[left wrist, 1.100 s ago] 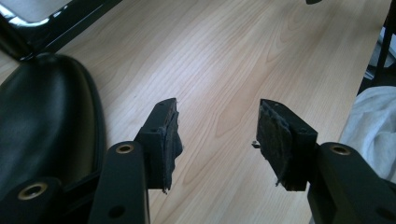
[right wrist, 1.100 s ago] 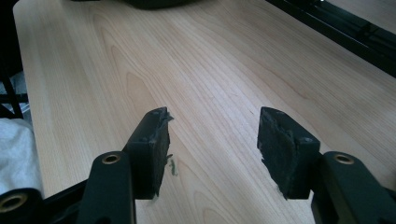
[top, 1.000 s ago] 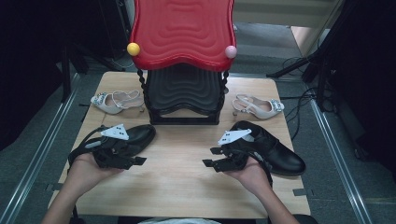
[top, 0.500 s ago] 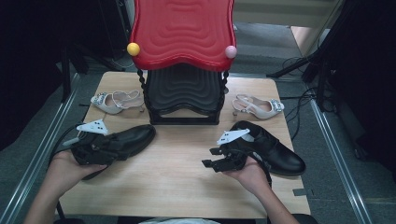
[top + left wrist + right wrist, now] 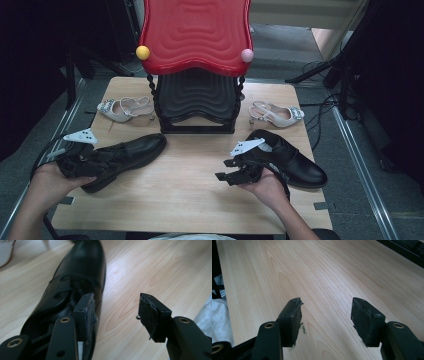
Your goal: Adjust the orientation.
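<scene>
A black leather shoe (image 5: 132, 152) lies on the wooden table (image 5: 190, 190) at the left, its toe towards the rack. My left gripper (image 5: 92, 167) is at that shoe's heel end, open. In the left gripper view the shoe (image 5: 75, 282) runs away along the left jaw, and the gap of the left gripper (image 5: 116, 307) shows bare wood. A second black shoe (image 5: 295, 160) lies at the right. My right gripper (image 5: 224, 170) is just left of it, pointing left. The right gripper (image 5: 324, 310) is open over bare table.
A shoe rack with a red top shelf (image 5: 195, 30) and a black lower shelf (image 5: 197, 100) stands at the back middle. A white heeled sandal (image 5: 125, 107) lies left of it and another (image 5: 277, 114) to its right. Cables (image 5: 325, 107) trail on the floor at the right.
My left hand and gripper have drawn back to the left, from over the left shoe's middle to its heel end. The shoe stayed put. The right gripper has not moved.
</scene>
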Tool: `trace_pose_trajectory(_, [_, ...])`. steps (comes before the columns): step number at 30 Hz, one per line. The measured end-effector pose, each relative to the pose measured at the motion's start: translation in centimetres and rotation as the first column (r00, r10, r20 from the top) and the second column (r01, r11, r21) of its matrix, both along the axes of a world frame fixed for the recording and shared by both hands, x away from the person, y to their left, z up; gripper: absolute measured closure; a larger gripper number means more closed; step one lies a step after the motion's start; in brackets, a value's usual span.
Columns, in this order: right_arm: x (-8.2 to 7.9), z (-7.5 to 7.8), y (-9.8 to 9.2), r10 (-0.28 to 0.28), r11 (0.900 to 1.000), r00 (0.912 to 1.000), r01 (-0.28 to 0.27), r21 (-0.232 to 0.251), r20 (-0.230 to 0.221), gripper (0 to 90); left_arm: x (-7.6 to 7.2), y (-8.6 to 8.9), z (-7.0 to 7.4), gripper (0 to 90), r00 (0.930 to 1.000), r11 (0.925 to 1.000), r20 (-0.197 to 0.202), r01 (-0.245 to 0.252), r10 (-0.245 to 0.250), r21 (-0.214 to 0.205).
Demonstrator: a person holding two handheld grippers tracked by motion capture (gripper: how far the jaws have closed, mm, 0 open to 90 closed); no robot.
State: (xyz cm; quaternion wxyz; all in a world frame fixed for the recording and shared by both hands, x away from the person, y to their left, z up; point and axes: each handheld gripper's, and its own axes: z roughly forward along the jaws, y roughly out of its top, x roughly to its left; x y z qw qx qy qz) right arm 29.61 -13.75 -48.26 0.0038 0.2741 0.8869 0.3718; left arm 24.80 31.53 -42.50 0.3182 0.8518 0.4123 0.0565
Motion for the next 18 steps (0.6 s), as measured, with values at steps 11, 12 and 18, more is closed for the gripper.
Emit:
trace_pose_trajectory(11, [0.0, 0.0, 0.0, 0.003, 1.0, 1.0, -0.003, -0.004, 0.003, 42.6, -0.2, 2.7, -1.2, 45.8, 0.9966, 0.9974, -0.04, -0.072, 0.072, 0.01])
trace_pose_trajectory(12, [0.0, 0.0, 0.0, 0.002, 1.0, 1.0, -0.002, -0.003, 0.002, 42.5, -0.2, 2.8, -1.4, 45.8, 0.9959, 0.9971, -0.051, -0.074, 0.074, 0.02])
trace_pose_trajectory(18, [0.1, -0.1, 0.1, 0.002, 1.0, 1.0, -0.002, -0.006, 0.002, 42.4, 0.8, 1.5, -3.2, 46.8, 0.9979, 0.9986, -0.041, -0.049, 0.05, 0.019])
